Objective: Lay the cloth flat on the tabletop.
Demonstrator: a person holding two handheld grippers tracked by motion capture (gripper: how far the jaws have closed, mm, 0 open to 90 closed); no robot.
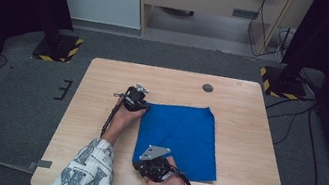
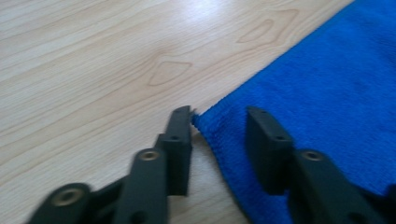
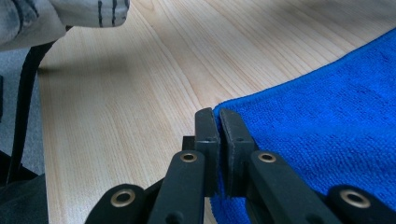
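Note:
A blue cloth [image 1: 180, 136] lies flat on the wooden table [image 1: 252, 102]. My left gripper [image 1: 145, 107] is at its far left corner. In the left gripper view the jaws [image 2: 219, 116] stand open, with a gap between them, and the corner of the cloth [image 2: 327, 93] lies in that gap. My right gripper [image 1: 139, 164] is at the near left corner. In the right gripper view its jaws [image 3: 217, 116] are pressed together on the corner of the cloth [image 3: 327, 107].
A round grey grommet [image 1: 208, 87] sits in the table near its far edge. A patterned sleeve [image 1: 86, 170] covers the left forearm. Black stands with striped bases [image 1: 58, 47] flank the table on the floor.

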